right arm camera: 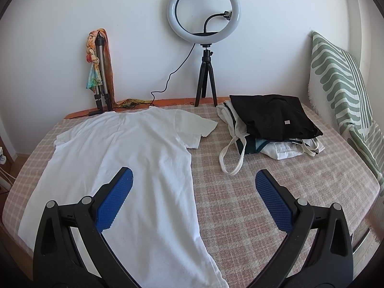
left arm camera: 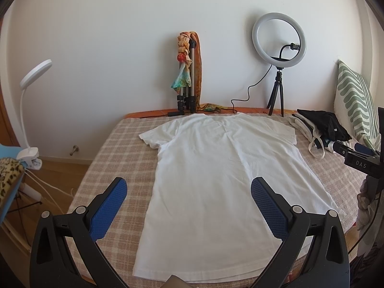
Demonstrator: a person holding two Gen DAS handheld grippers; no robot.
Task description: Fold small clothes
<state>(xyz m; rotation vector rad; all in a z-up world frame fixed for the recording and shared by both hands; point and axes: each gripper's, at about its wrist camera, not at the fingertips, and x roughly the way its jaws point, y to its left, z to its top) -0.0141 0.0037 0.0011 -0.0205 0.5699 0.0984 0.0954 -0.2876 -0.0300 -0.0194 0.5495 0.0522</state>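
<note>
The checked bedspread (left arm camera: 105, 144) was the largest risk: a soft, woven pink-and-cream cover that could ruck up with the shirt if a pad dug in, so a pinch might have taken both layers. On it the white T-shirt (left arm camera: 216, 180) lay flat and spread, hem at 6 o'clock in the left wrist view, collar at 12, short sleeves out at 10 and 2. It was thin cotton jersey, faintly creased, and likely to slide or fold unevenly if only one edge was lifted. In the right wrist view the shirt filled the 9 o'clock half, its near sleeve (right arm camera: 199, 129) slightly curled under, which could have trapped a wrinkle in a fold.

The stack of folded clothes (right arm camera: 273, 120), black over white with loose cream straps, sat at 1 o'clock, near that sleeve; a wide sweep could have snagged a strap.

The left gripper (left arm camera: 189, 192) hung above the hem, jaws spread wide and empty, ribbed blue pads (left arm camera: 110, 208) clear of cloth. The right gripper (right arm camera: 194, 189) was likewise wide and empty, straddling the shirt's side edge.
</note>
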